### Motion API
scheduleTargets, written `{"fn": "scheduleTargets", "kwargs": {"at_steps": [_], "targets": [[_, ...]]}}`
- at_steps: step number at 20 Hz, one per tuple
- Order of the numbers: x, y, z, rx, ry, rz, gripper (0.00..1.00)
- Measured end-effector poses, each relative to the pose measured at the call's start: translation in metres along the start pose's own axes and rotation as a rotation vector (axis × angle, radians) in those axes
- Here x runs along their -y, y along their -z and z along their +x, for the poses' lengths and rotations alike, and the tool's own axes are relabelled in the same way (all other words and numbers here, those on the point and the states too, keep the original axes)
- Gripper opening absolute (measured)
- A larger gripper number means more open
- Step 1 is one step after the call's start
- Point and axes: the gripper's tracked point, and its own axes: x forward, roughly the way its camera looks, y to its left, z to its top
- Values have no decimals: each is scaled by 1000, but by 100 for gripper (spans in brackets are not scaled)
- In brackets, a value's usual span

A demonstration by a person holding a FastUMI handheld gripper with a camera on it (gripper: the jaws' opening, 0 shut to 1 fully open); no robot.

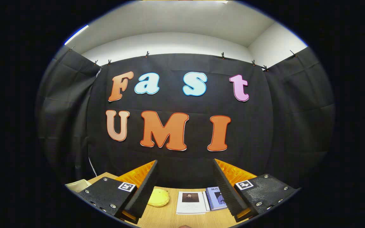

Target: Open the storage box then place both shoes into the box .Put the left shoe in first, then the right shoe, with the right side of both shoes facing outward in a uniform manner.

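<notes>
Two ribbed black fingers of gripper spread, empty; beyond, lumpy yellow object, flat booklets on wooden table.

right finger covers blue booklet's edge | left finger overlaps yellow object, unidentifiable

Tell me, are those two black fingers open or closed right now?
Open. The gripper has its fingers spread apart with nothing between them; the yellow object and booklets lie on the table beyond.
</notes>
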Motion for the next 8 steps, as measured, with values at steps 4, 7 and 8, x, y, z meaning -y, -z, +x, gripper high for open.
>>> {"fn": "scheduleTargets", "kwargs": {"at_steps": [4,7,8], "targets": [[-5,-10,5,20,-6,-15,98],[-10,-17,6,36,-5,-20,98],[-12,-18,5,40,-10,-21,98]]}}
